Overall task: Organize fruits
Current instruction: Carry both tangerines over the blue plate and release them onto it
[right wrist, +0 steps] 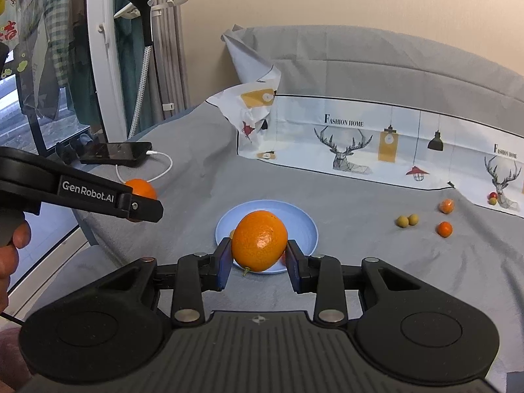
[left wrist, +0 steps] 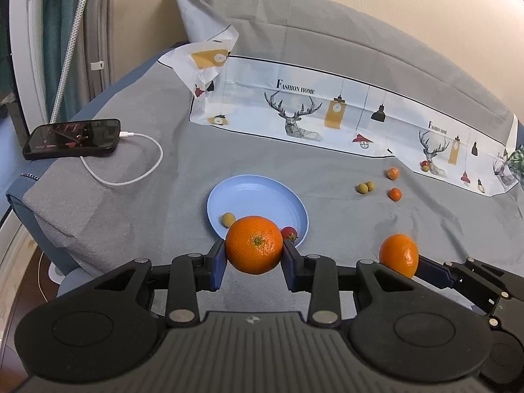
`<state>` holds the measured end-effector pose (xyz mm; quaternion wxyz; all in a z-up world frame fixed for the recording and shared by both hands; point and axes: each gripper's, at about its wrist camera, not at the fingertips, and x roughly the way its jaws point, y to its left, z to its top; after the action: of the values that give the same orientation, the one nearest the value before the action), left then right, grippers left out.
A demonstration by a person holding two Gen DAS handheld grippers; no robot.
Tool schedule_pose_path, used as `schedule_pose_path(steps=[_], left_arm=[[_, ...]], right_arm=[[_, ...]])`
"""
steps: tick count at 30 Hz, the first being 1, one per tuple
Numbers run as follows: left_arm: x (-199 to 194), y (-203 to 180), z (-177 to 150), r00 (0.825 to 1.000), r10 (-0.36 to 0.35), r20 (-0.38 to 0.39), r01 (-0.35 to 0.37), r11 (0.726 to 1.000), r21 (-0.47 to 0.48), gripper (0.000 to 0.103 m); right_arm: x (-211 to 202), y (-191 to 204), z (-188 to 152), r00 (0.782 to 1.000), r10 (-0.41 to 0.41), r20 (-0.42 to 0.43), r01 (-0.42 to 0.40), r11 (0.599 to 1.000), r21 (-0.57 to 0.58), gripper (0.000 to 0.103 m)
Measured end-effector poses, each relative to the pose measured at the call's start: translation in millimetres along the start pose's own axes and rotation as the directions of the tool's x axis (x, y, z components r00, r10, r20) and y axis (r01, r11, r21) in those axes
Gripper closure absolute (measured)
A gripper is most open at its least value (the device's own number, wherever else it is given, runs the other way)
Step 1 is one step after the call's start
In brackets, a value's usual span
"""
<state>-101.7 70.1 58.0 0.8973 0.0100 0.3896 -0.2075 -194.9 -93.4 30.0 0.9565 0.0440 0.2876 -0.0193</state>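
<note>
On the grey bed (left wrist: 131,203), our blue plate (left wrist: 258,203) lay near the front edge. Each claw, left (left wrist: 254,263) and right (right wrist: 259,262), had closed on an orange (left wrist: 254,244) (right wrist: 259,240) above the plate.

Home bedroom: bed w/ grey sheet (left wrist: 137,150), phone (left wrist: 72,138) charging on it, garment steamer (right wrist: 141,49) & shirts (right wrist: 49,52) hanging by window.
</note>
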Motion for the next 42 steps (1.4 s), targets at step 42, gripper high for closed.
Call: schedule_pose_path(steps=[42], left_arm=[[171.5, 18.1, 65.8, 0.984, 0.045, -0.172, -0.046, 0.999, 0.001, 0.064]], right_arm=[[148.3, -27.1, 15.6, 0.985, -0.009, -0.170, 0.013, 1.000, 0.024, 0.067]])
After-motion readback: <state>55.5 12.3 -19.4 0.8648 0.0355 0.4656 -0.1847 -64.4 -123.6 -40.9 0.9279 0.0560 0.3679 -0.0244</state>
